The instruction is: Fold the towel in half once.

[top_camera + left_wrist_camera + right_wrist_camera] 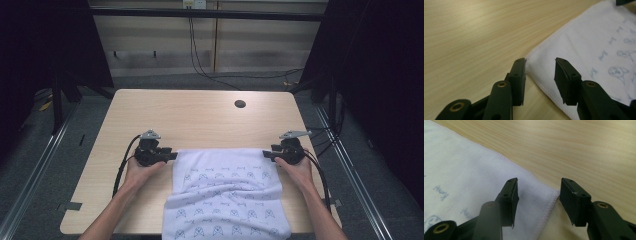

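Note:
A white towel (pixel 227 192) printed with small blue figures lies flat on the wooden table (pixel 200 117), its near edge hanging over the front. My left gripper (pixel 172 155) sits at the towel's far left corner (pixel 530 58), open, jaws straddling that corner. My right gripper (pixel 265 154) is at the far right corner (pixel 555 192), also open, with the hemmed corner lying between its jaws. Neither pair of jaws presses the cloth. The towel (pixel 594 47) spreads to the right in the left gripper view and the towel (pixel 461 170) to the left in the right gripper view.
A round cable hole (pixel 240 104) is set in the table near its far edge. Cables (pixel 200 60) hang down behind the table. Metal rails (pixel 42 160) run along the floor on both sides.

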Available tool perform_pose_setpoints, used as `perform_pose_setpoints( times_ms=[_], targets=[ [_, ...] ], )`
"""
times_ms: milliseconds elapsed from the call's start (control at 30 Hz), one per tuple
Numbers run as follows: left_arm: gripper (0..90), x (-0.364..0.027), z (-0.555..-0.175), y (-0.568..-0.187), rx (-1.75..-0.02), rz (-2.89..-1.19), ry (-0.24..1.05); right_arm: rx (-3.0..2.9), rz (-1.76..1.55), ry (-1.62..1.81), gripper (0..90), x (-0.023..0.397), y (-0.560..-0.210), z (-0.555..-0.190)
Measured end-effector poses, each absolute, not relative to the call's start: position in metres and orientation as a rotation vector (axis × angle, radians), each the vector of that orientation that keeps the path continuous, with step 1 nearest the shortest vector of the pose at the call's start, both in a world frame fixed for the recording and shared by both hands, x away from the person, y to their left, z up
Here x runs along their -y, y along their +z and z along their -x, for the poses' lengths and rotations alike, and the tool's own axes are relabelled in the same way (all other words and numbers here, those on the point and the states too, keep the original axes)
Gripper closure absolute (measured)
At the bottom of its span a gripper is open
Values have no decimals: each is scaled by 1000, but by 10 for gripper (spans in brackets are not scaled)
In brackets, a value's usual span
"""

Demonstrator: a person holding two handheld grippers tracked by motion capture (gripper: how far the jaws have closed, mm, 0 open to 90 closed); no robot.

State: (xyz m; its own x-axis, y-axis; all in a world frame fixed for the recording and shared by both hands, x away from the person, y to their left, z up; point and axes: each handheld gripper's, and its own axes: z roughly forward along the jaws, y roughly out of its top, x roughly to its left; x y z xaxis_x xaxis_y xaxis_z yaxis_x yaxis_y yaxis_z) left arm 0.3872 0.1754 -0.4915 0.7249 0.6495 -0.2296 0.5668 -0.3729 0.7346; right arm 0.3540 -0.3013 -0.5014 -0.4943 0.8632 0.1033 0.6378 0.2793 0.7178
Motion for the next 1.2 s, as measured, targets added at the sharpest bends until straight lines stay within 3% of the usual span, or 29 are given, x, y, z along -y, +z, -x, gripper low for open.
perform_pose_setpoints(
  times_ms=[167, 200, 233, 333, 367, 433, 533, 633, 933, 1200],
  targets=[
    [572, -171, -390, -500, -936, -2098, 121, -2272, -1362, 1027, 503, 298, -505, -355],
    [579, -169, -391, -503, -933, -2103, 101, -2275, -1356, 1024, 557, 295, -505, -354],
    [596, -169, -391, -503, -933, -2103, 101, -2275, -1356, 1024, 557, 295, -505, -354],
    [686, -164, -389, -505, -885, -2119, 77, -2289, -1351, 1029, 699, 290, -505, -353],
    [727, -164, -389, -505, -885, -2119, 77, -2289, -1351, 1029, 699, 290, -505, -353],
    [852, -162, -393, -506, -884, -2121, 58, -2323, -1338, 1055, 811, 286, -504, -356],
    [876, -164, -400, -499, -880, -2069, 63, -2304, -1347, 1115, 854, 285, -498, -360],
    [877, -176, -410, -479, -901, -1938, 92, -2231, -1358, 1203, 858, 289, -484, -366],
    [878, -189, -435, -432, -885, -1850, 185, -2135, -1348, 1312, 860, 291, -422, -403],
    [877, -180, -461, -419, -894, -1757, 189, -2057, -1427, 1328, 863, 298, -408, -431]
  ],
)
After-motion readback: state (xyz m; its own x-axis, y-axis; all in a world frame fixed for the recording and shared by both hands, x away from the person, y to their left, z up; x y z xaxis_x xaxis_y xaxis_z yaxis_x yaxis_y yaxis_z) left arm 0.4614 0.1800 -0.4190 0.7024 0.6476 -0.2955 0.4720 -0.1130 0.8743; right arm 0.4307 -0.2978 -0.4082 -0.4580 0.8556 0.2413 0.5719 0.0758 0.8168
